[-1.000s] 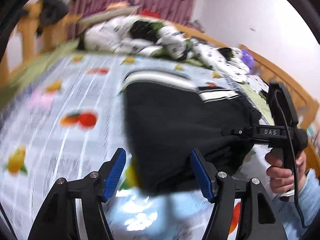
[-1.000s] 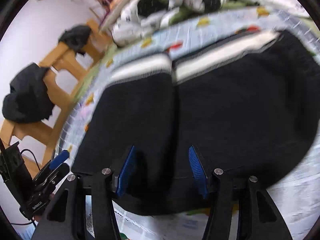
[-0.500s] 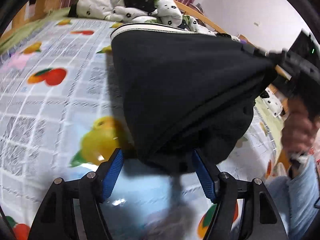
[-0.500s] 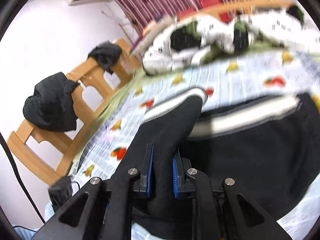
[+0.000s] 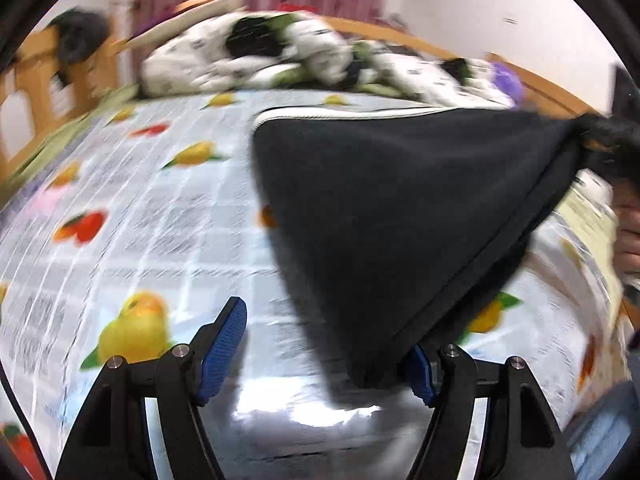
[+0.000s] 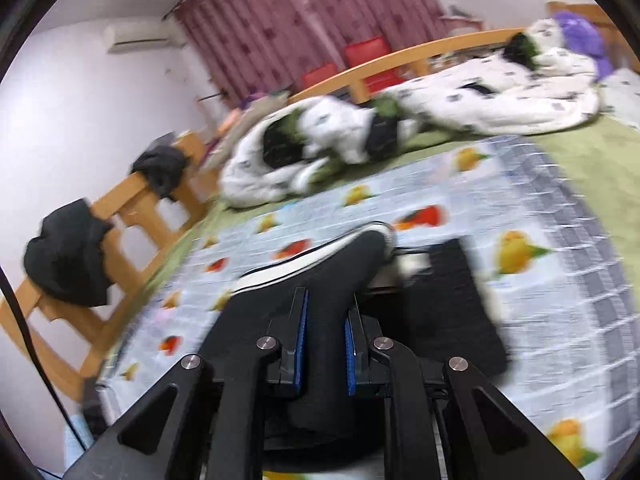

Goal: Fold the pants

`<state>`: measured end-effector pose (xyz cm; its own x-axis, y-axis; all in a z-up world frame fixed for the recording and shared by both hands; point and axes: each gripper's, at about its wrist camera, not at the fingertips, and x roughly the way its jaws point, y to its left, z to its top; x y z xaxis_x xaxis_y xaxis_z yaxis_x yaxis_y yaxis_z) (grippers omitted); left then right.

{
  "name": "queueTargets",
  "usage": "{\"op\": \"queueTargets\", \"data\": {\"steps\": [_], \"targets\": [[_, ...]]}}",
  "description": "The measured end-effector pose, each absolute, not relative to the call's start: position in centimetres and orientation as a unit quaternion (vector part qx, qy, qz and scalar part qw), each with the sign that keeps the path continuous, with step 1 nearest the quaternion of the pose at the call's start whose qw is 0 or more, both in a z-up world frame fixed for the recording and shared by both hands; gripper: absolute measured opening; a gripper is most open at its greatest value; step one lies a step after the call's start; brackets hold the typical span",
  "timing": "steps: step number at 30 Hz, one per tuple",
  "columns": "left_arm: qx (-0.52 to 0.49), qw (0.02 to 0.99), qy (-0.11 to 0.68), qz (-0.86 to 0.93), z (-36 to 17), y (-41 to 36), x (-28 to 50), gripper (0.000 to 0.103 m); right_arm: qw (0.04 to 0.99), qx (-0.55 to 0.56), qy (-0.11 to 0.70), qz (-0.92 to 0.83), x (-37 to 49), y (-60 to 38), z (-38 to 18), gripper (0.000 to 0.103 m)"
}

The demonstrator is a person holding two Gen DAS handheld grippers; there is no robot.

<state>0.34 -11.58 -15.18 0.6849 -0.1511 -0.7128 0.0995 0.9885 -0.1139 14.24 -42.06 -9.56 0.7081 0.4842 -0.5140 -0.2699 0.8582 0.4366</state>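
right hand-held gripper lifts a pinch of pants off the bed

the black pants [image 5: 384, 216] lie on the fruit-print sheet [image 5: 152, 216] of the bed, with one part raised off it. the right hand-held gripper [image 6: 325, 344] has its blue pads clamped tight on a bunched fold of the black cloth, which runs up between them toward the white-striped waistband [image 6: 320, 256]; the rest of the pants spreads flat on the sheet to the right. in the left wrist view that raised part stretches as a taut dark triangle toward the person's hand [image 5: 628, 236] at the right edge. the left hand-held gripper [image 5: 324, 354] stands wide, its jaws having just eased a little further apart. the low corner of the pants hangs in front of its right pad; whether it touches is unclear. its left pad is bare above the sheet. a white quilt [image 6: 400, 120] is heaped at the far side of the bed.
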Motion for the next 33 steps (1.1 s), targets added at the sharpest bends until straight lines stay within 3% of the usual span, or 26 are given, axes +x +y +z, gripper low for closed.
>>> {"op": "queueTargets", "data": {"steps": [7, 11, 16, 18, 20, 24, 25, 26, 28, 31, 33], "targets": [[-0.012, 0.9, 0.417, -0.125, -15.9, -14.1, -0.1, 0.07, 0.894, 0.16, 0.401, 0.121, 16.4, -46.7, -17.0, 0.016], [-0.055, 0.904, 0.407, -0.122, -15.0, -11.6, -1.5, 0.07, 0.905, 0.131, 0.39, 0.11, 15.8, -45.9, -15.6, 0.024], [-0.097, 0.906, 0.388, -0.137, -12.6, -10.0, -0.6, 0.069, 0.918, 0.082, 0.373, 0.108, 15.1, -45.8, -13.8, 0.025], [-0.127, 0.896, 0.393, -0.164, -12.1, -9.9, 1.4, 0.069, 0.92, 0.081, 0.368, 0.111, 15.5, -46.0, -12.9, 0.035], [-0.136, 0.878, 0.43, -0.16, -13.0, -10.6, 4.4, 0.069, 0.915, 0.095, 0.375, 0.112, 16.7, -46.3, -12.7, 0.044], [-0.2, 0.842, 0.477, -0.152, -17.3, -10.4, 7.8, 0.069, 0.884, 0.121, 0.433, 0.131, 18.9, -46.7, -15.5, 0.043], [-0.233, 0.835, 0.47, -0.166, -18.1, -9.8, 8.0, 0.064, 0.877, 0.131, 0.44, 0.141, 18.9, -46.9, -16.5, 0.043], [-0.26, 0.832, 0.456, -0.178, -18.5, -9.3, 8.1, 0.05, 0.876, 0.143, 0.436, 0.148, 18.7, -47.2, -16.9, 0.044], [-0.278, 0.818, 0.465, -0.196, -18.8, -9.1, 8.9, 0.031, 0.862, 0.176, 0.444, 0.171, 18.8, -48.1, -17.6, 0.044], [-0.277, 0.817, 0.471, -0.185, -17.4, -8.2, 10.4, 0.022, 0.826, 0.252, 0.467, 0.19, 19.5, -49.4, -18.9, 0.047], [-0.253, 0.833, 0.46, -0.175, -16.0, -7.2, 10.8, 0.021, 0.826, 0.252, 0.467, 0.192, 19.1, -48.8, -18.5, 0.034]]}}
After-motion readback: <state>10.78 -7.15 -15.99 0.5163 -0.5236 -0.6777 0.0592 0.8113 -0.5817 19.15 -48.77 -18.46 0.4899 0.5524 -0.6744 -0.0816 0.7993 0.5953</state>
